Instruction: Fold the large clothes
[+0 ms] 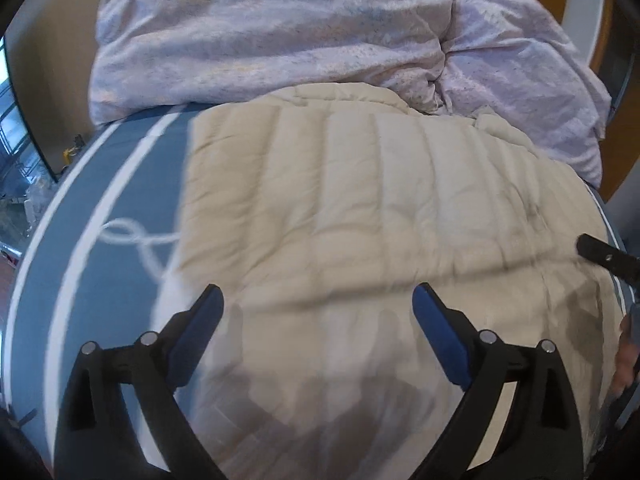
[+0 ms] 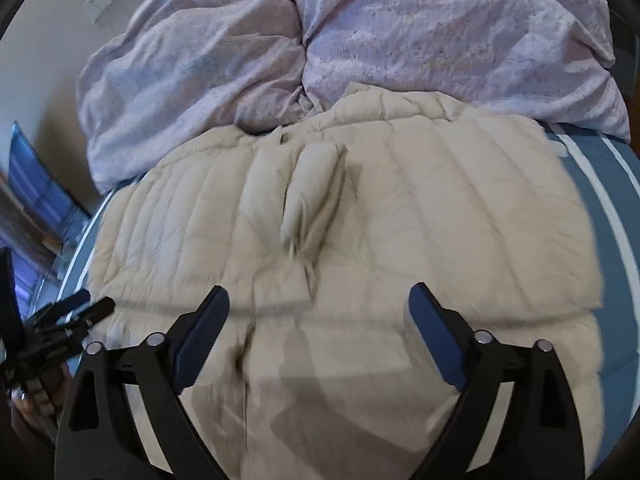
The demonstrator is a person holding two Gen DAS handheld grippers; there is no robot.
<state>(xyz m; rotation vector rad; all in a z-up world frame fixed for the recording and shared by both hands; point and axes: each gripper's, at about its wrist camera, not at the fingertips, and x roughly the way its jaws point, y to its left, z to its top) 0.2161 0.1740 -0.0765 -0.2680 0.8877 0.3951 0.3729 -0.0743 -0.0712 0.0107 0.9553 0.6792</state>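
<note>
1. The puffer jacket (image 1: 360, 208), cream and quilted, lies spread flat on a blue bed sheet (image 1: 120, 184) with white stripes, seen from the left wrist. Its far edge touches a heap of lilac duvet (image 1: 260, 32).
2. In that same view the left gripper (image 1: 318, 300) tilts down over the jacket's near part. Its jaws stand wide apart with nothing between the blue pads; they touch no cloth.
3. At the right edge of that view a black fingertip of the right gripper (image 1: 600, 254) reaches over the jacket, with part of a hand (image 1: 624, 356) below it, blurred.
4. From the right wrist, the jacket (image 2: 400, 220) fills the middle, a folded sleeve or flap (image 2: 312, 196) lying along its centre, the duvet (image 2: 360, 40) behind.
5. There the right gripper (image 2: 318, 300) tilts down over the jacket's near hem, jaws spread wide and empty.
6. The left gripper (image 2: 72, 312) shows at the left edge, by the jacket's side.
</note>
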